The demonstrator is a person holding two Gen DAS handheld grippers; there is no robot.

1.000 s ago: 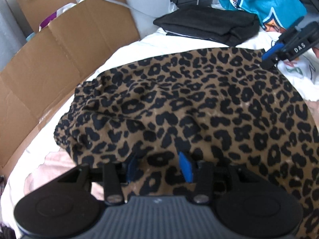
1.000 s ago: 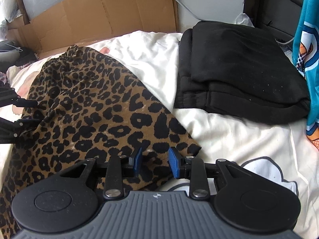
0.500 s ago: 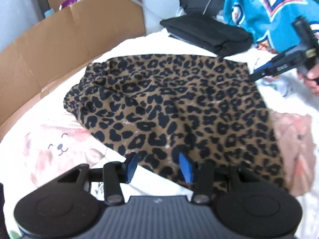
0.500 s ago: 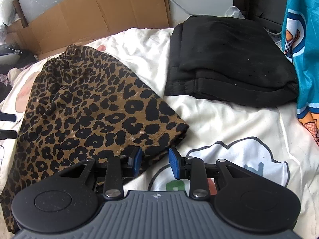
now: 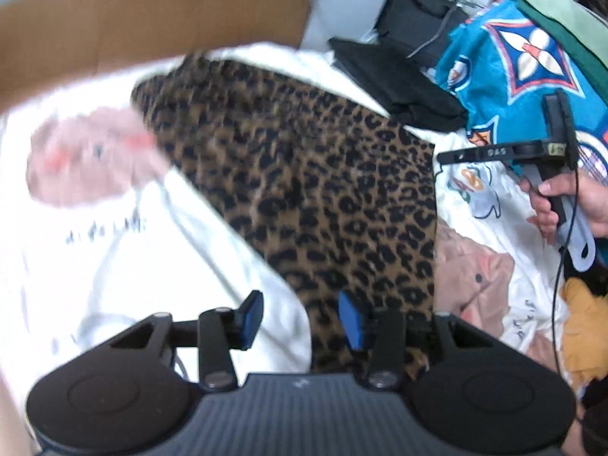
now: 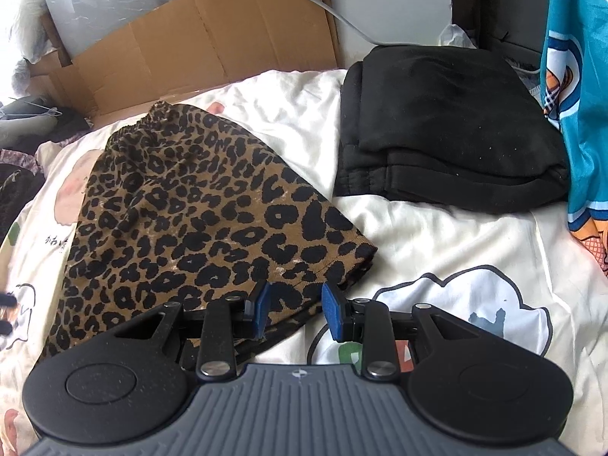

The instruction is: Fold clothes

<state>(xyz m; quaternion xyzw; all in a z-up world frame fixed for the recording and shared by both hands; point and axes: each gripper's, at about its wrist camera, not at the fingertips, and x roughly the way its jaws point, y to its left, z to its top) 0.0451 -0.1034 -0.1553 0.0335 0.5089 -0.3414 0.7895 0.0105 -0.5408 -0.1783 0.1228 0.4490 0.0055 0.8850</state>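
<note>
I see flattened cardboard [image 6: 212, 41] propped behind the bed [image 6: 448, 243], whose white sheet carries cartoon prints. A grey cable [image 6: 323, 9] runs down the wall, and a plush toy [image 6: 26, 22] sits far left.

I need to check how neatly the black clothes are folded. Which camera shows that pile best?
The right wrist view: the folded black clothes lie sharp and whole, stacked layers visible along the front edge. The left wrist view shows them blurred, farther off, partly hidden behind the leopard-print garment.

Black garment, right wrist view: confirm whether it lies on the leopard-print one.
No. The black garment sits apart from the leopard-print one.
</note>
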